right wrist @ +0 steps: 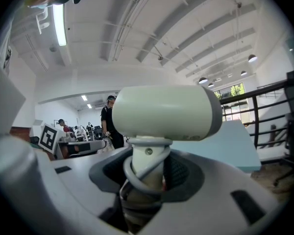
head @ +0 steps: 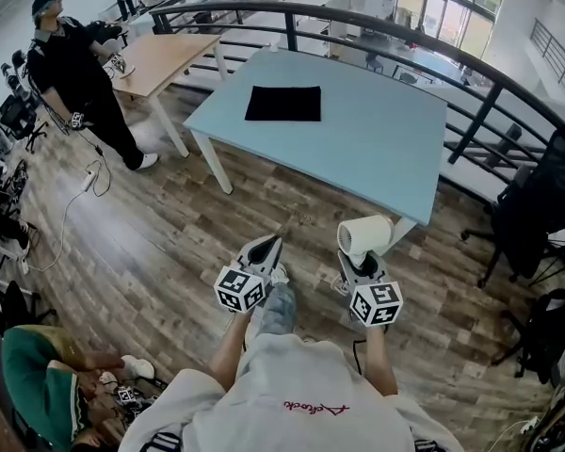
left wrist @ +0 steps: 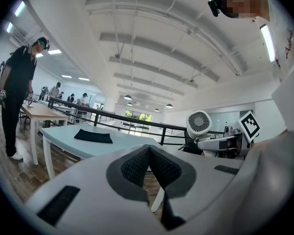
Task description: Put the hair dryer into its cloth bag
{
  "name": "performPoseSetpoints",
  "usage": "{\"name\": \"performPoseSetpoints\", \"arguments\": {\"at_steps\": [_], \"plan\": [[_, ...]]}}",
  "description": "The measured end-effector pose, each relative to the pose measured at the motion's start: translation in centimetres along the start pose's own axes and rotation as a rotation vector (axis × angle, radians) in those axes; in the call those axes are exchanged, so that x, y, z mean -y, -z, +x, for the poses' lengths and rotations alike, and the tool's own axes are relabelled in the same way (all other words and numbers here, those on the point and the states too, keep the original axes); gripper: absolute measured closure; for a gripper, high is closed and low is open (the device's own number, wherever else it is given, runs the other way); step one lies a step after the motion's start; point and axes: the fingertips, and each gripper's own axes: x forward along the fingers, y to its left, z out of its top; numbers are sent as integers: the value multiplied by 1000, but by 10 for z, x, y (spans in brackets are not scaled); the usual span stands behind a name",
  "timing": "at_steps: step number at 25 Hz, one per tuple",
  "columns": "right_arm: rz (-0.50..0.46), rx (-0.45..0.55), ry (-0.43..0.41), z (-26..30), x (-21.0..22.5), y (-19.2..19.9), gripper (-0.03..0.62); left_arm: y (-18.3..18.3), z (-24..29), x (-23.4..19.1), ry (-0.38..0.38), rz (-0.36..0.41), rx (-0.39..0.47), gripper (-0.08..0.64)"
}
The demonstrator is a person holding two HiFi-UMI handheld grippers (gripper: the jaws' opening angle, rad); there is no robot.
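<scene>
Pale blue surface (head: 377, 149) on a wooden floor (head: 160, 243), ringed by a curved black railing (head: 377, 17). Black cloth bag (head: 282, 104) lies flat at its far side. Left tongs (head: 265, 249) closed, empty. Right tongs (head: 360, 260) clamp the handle of the hair dryer (head: 364, 234), near the surface's near edge, well apart from the bag.

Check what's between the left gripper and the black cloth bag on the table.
Nothing in the way. The head view shows only wood floor and bare blue table between the shut left gripper and the cloth bag.
</scene>
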Motion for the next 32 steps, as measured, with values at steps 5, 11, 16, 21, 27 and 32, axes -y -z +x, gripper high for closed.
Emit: {"name": "performPoseSetpoints", "arguments": {"at_steps": [5, 11, 16, 21, 27, 32], "plan": [[-12, -3, 6, 35, 11, -5, 403, -1, 25, -27, 6, -2, 9, 552], [-20, 4, 5, 95, 24, -28, 403, -17, 59, -81, -1, -12, 19, 552], [-25, -20, 8, 148, 34, -44, 403, -31, 91, -129, -7, -35, 22, 552], [-23, -42, 18, 203, 47, -61, 403, -42, 128, -174, 2, -56, 9, 552], [-26, -41, 33, 278, 54, -93, 403, -69, 168, -242, 11, -64, 14, 552], [-31, -29, 38, 333, 54, -112, 403, -86, 191, -295, 16, -66, 33, 552]]}}
